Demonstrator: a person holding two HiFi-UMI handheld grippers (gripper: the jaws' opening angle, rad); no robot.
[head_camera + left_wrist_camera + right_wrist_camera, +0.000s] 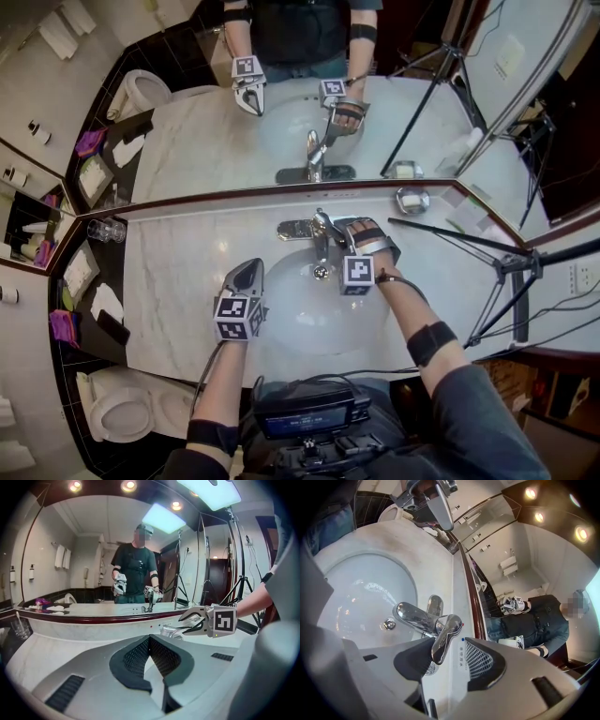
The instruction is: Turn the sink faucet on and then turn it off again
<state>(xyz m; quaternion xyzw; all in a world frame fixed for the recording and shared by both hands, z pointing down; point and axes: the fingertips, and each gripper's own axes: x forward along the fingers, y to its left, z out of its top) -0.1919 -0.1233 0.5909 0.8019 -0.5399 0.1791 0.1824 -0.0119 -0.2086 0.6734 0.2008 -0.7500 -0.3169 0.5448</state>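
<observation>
Faucet (321, 234) of polished chrome stands at 12 o'clock on the rim of the white sink basin (302, 323), set in a pale marble countertop (178, 272) below a wall mirror (187, 141).

Only the right gripper view shows the grip up close. The right gripper (446, 643) has its jaws apart, and the faucet's lever handle (444, 634) stands between them. The lever lies against the left-hand pad, with a gap to the other. That view alone also shows the drain plug (388, 624) at 9 o'clock from the lever and a small printed label (461, 654) on the counter.

The head view gives the layout instead. The left gripper (249, 270) hangs over the basin's 9 o'clock edge, well apart from the faucet. In its own view its jaws are together with nothing between them. That view alone faces the mirror, with the right gripper at about 2 o'clock.

By count there are one faucet with one lever, one basin and two grippers. A soap dish (411, 199) sits at 2 o'clock from the basin and a glass tumbler (106, 230) at 10 o'clock. A black tripod (511, 272) stands at 3 o'clock and a toilet (117, 412) at 7 o'clock.
</observation>
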